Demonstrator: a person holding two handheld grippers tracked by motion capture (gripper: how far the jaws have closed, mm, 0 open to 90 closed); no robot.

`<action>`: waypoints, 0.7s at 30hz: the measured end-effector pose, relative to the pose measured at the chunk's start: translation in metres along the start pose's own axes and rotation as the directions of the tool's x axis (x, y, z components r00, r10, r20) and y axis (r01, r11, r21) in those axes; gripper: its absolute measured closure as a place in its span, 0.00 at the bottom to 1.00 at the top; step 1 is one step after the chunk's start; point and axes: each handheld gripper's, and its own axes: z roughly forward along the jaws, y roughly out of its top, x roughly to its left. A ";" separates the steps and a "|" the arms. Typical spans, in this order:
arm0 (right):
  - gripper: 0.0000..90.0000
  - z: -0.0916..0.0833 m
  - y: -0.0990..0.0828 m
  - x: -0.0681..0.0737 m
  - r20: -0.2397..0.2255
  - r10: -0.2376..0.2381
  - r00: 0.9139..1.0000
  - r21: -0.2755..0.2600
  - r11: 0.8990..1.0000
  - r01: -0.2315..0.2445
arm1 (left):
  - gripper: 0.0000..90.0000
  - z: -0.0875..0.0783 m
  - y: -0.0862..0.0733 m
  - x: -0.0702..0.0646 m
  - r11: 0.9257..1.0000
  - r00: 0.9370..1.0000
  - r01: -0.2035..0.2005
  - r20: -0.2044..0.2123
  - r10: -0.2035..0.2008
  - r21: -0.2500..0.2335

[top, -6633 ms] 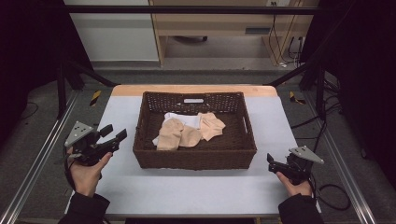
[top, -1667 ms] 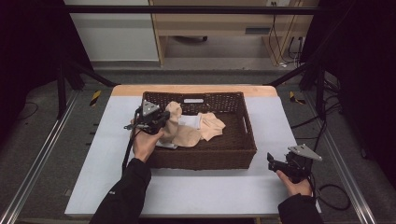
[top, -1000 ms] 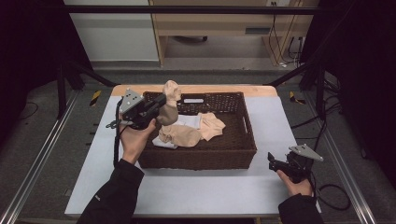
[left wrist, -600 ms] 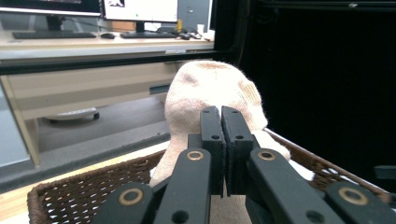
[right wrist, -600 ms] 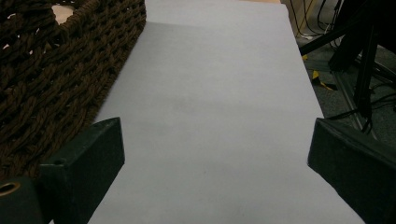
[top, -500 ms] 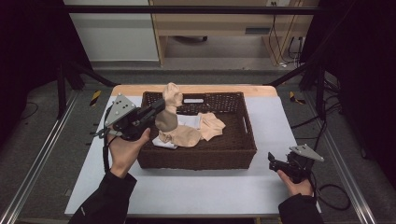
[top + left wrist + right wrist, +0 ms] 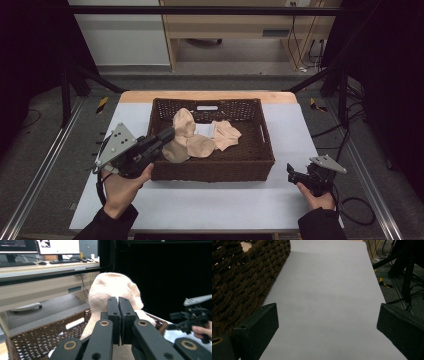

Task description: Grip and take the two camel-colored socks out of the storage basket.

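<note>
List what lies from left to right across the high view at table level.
Left tool clamped on a beige sock → wicker basket → right tool, on the white table.

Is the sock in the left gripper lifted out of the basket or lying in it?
Lifted: the left gripper is shut on the sock, which hangs above the basket.

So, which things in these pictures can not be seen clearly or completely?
- Left gripper view: the shut jaws of the left gripper cover the pinched part of the beige sock.
- High view: the lifted sock overlaps the socks lying in the basket; their number is unclear.
- Right gripper view: the picture's edge cuts off the basket beside the open right gripper.
</note>
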 end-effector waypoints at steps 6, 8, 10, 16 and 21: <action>0.05 0.000 0.000 0.000 0.001 -0.002 1.000 0.001 1.000 0.002 | 0.98 -0.014 -0.017 -0.005 1.000 1.000 0.011 0.023 -0.011 0.019; 0.05 0.000 0.000 0.000 0.001 -0.002 1.000 0.002 1.000 0.002 | 0.98 -0.018 -0.024 -0.009 0.999 0.999 0.012 0.036 -0.013 0.030; 0.05 0.000 0.000 0.000 0.000 0.000 1.000 0.003 1.000 0.000 | 0.98 -0.020 -0.031 -0.012 0.999 0.999 0.015 0.044 -0.017 0.041; 0.05 -0.001 -0.001 0.000 0.002 -0.002 1.000 0.002 1.000 0.002 | 0.98 -0.017 -0.062 -0.023 0.993 0.996 0.017 0.080 -0.027 0.121; 0.05 -0.001 -0.001 0.000 0.002 0.000 1.000 0.004 1.000 0.000 | 0.98 -0.015 -0.080 -0.024 0.986 0.995 0.033 0.087 -0.048 0.163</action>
